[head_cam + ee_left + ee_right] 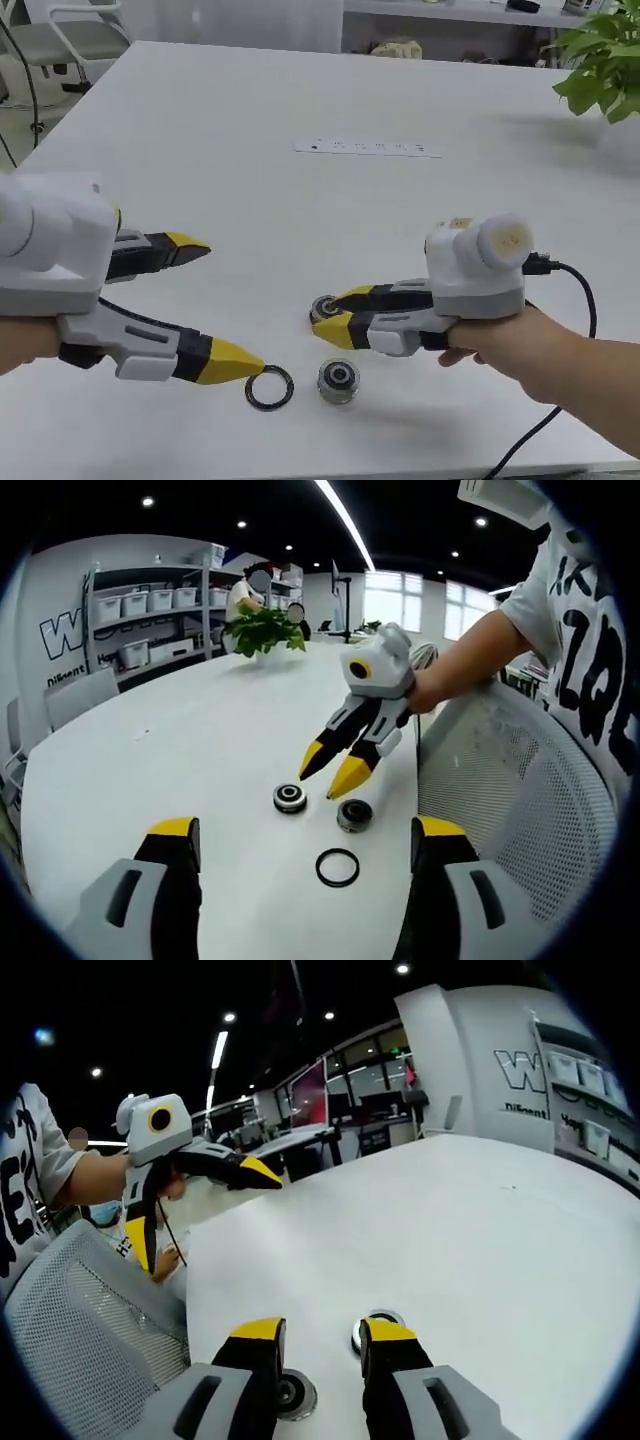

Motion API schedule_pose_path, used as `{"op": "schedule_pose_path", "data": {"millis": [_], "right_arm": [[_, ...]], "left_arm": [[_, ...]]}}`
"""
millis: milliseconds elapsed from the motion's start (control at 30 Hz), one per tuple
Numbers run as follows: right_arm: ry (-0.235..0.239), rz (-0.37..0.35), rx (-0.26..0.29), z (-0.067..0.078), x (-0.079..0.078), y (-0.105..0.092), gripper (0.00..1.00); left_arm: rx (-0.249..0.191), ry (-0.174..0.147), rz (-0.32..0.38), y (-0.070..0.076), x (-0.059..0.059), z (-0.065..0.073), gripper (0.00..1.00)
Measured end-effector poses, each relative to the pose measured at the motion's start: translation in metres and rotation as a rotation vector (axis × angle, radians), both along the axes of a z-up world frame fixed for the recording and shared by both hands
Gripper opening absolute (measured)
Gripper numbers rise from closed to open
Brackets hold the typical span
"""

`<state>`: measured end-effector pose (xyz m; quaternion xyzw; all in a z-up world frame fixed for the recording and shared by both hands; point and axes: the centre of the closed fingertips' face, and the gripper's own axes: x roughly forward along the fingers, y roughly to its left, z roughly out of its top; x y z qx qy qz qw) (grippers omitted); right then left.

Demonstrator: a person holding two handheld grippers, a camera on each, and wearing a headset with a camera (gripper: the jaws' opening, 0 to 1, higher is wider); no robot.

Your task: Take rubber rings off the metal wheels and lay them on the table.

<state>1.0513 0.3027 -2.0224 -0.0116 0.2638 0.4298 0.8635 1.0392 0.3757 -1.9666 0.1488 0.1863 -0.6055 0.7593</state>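
One rubber ring (269, 387) lies flat on the white desk (300, 100), just beside the nearer wheel (338, 380). That wheel shows a bright metal rim, so it is probably the one the ring came from. The farther wheel (323, 308) has a dark band round its edge and looks to have its ring on, which makes it the likely next job. The right claw (331, 318) lies low over the desk with its yellow tips a little apart and nothing pinched between them. It is aimed at that farther wheel, as if lining up to hook or nip the rubber. Whether a tip touches the wheel cannot be told. The left claw (216, 303) is spread wide and empty, hanging above the desk near the loose ring, apparently ready to steady the wheel while the other claw peels. The next move calls for a fine grip on the thin rubber edge, since a light wheel may slide or roll if only one side is pushed.
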Motion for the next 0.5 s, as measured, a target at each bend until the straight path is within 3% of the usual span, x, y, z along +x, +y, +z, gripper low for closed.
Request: {"op": "schedule_pose_path", "data": {"millis": [267, 500], "right_arm": [[-0.027, -0.033, -0.028, -0.003, 0.010, -0.015, 0.31], [-0.040, -0.051, -0.054, -0.007, 0.015, -0.024, 0.33]], "left_arm": [[0.016, -0.008, -0.011, -0.009, 0.013, -0.004, 0.81], [0.021, 0.003, -0.020, -0.021, 0.023, -0.009, 0.75]]}}
